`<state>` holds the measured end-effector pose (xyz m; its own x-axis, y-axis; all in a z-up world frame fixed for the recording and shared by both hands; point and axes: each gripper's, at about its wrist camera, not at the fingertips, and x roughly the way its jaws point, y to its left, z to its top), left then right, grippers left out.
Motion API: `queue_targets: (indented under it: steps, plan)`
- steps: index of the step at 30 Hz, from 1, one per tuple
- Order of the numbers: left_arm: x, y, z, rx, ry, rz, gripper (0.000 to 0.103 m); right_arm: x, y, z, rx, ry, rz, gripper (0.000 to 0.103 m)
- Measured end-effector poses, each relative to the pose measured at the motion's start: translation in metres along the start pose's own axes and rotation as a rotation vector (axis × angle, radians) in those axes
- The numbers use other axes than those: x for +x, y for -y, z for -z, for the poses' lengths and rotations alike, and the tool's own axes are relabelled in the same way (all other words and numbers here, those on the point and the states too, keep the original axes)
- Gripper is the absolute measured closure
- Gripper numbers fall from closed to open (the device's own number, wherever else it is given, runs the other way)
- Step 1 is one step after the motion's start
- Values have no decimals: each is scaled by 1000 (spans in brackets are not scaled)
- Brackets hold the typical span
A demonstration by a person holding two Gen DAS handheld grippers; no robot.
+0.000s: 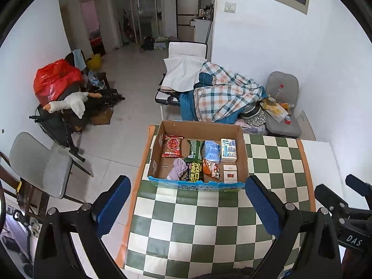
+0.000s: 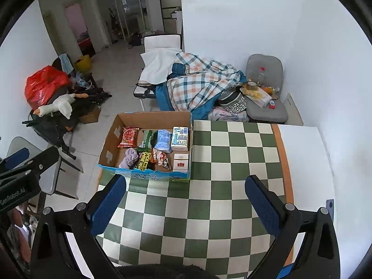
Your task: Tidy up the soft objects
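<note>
Both hand-held grippers, left and right, hung released and empty above the checkered surface. Straight ahead of the left one, nearer than the right, sat the cardboard box at the surface's far left corner, the lilac cloth bunched along its near wall.

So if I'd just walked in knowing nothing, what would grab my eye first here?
Probably the green-and-white checkered tablecloth, with an open cardboard box at its far edge holding snack packets, small cartons and a lilac cloth. Both the left gripper and the right gripper hover over the table, blue-padded jaws wide apart and holding nothing. Behind, a plaid blanket is heaped on a chair, and a white stuffed goose lies on clutter at the left.
</note>
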<state>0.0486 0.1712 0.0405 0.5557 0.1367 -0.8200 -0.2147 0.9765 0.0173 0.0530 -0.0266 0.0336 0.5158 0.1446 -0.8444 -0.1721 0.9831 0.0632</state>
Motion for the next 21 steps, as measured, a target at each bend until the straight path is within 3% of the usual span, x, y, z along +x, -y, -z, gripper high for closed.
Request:
queue_targets:
  steps: [21]
  plan:
    - [-12, 10, 0, 22, 0, 9, 2, -21, 7, -4, 7, 38, 26, 0]
